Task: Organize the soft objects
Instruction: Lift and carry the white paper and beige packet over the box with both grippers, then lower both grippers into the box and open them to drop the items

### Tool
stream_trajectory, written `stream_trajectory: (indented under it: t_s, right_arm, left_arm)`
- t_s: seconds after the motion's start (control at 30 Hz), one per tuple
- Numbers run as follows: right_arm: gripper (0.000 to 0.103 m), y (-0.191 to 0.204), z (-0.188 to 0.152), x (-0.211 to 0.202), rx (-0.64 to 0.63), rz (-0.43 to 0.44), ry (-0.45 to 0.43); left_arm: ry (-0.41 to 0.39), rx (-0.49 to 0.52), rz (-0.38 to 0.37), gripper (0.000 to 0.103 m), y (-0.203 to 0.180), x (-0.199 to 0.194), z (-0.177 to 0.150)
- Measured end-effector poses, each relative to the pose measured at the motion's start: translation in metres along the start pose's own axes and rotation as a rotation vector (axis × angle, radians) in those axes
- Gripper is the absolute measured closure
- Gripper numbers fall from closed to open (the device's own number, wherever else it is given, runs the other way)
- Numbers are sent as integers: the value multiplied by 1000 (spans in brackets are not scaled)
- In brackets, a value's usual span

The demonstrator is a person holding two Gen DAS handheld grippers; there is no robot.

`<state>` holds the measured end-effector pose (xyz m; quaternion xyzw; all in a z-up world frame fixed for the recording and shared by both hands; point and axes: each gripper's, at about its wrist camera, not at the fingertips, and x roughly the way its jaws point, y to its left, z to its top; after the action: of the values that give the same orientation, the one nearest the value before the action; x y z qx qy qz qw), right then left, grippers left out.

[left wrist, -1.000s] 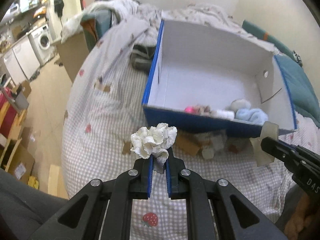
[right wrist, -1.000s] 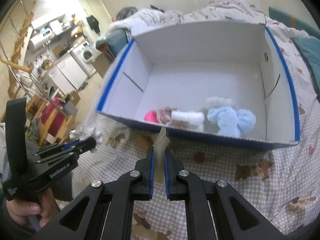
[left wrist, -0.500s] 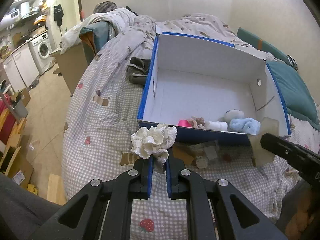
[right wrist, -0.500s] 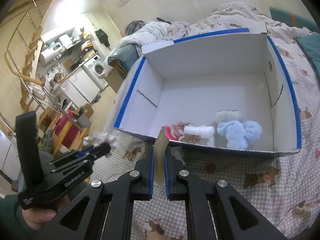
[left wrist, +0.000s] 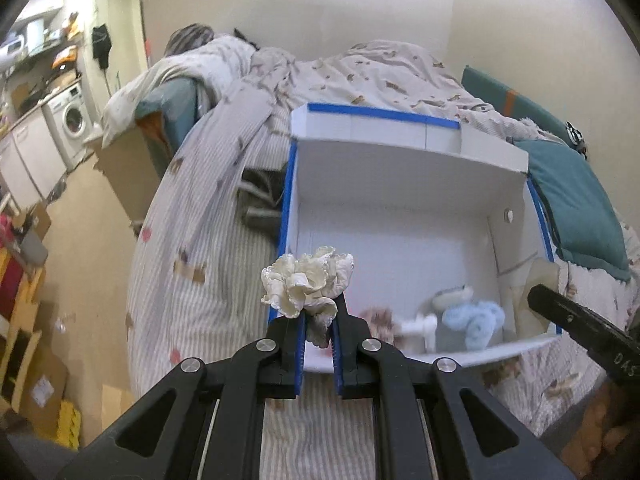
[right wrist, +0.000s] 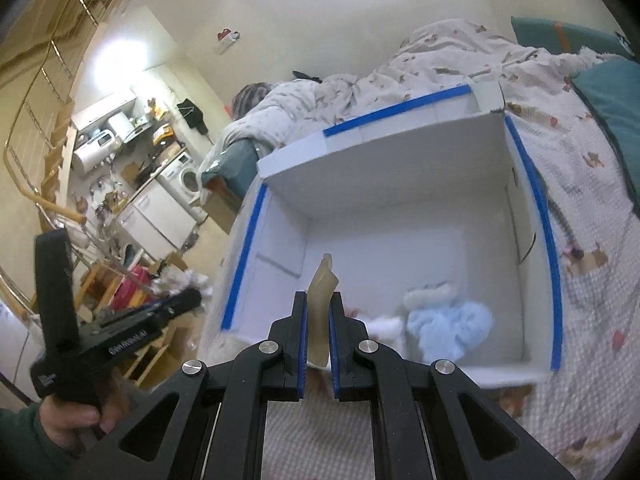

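Note:
A white box with blue rims (left wrist: 404, 208) (right wrist: 400, 216) stands open on the bed. Inside lie a fluffy light-blue item (left wrist: 474, 322) (right wrist: 450, 326), a white roll (left wrist: 418, 324) and a pinkish item (left wrist: 376, 318). My left gripper (left wrist: 318, 330) is shut on a cream ruffled fabric flower (left wrist: 308, 280), held over the box's near left corner. My right gripper (right wrist: 318, 330) is shut on a flat beige soft piece (right wrist: 322, 292) above the box's near edge. Each gripper shows in the other's view, the right one (left wrist: 576, 330) and the left one (right wrist: 120, 324).
The bed has a checked sheet with prints (left wrist: 192, 264) and a rumpled duvet (left wrist: 360, 72). A teal pillow (left wrist: 572, 204) lies right of the box, dark clothes (left wrist: 260, 196) left of it. A washing machine (left wrist: 70, 120) and floor clutter are far left.
Both grippers have risen and moved forward with their items, from in front of the box to over its near edge. The views now look down into the box.

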<state>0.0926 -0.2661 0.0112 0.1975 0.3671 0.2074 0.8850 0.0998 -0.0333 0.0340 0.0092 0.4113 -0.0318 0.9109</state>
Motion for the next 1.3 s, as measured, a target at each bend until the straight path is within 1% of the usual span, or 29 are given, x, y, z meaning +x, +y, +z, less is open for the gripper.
stream_trajectory:
  t_s: [0.13,0.23,0.3,0.4,0.47,0.5,0.57,0.63,0.83,0.97,1.0,1.13,1.17,1.2,1.23,1.27,1.3]
  right_arm:
    - [92,-9,15,16,1,-25,2]
    - [92,-17,18,31,8,-53,13]
    - [92,-25,14,39,20,-75,31]
    - [92,-33,8,48,44,-100,65]
    - [92,-35,5,51,45,-91,77]
    - [92,-35,4,53,40,-82,83]
    - [92,-33,2,59,23,-75,98]
    - [92,-31,0,66,13,-73,118]
    - [92,-25,-5,80,-13,-72,158]
    - [92,-24,-7,82,-24,-86,168]
    - [92,-25,-7,83,-19,-91,168]
    - [92,-29,-6,83,-6,-114,166]
    - [92,-28,-4,85,-5,-118,165]
    - [92,-29,-4,85,-3,-122,165]
    - [91,-31,-3,85,2,-125,165]
    - [89,-33,-3,86,12,-127,165]
    - [85,-34,-2,86,22,-129,167]
  left_arm:
    - [1,46,-2,93,-12,20,17]
    - [31,65,-4,93,-19,43,20]
    - [51,77,-8,93,-22,56,15]
    - [116,128,-16,93,-26,79,-2]
    - [140,130,1,93,-27,89,-10]
    - [147,124,-4,93,-27,92,-12]
    - [136,119,-31,93,-28,94,-10]
    - [118,119,-31,93,-29,94,-8]
    - [158,71,-77,93,-28,101,-6]
    - [148,77,-91,92,-32,98,-6]
    - [149,79,-93,88,-33,98,-6]
    - [158,88,-84,83,-36,99,-7]
    - [160,88,-80,77,-36,100,-7]
    - [162,86,-77,68,-36,100,-7]
    - [160,84,-73,62,-35,100,-8]
    - [156,80,-68,50,-34,99,-8]
    - [148,73,-64,43,-33,98,-7]
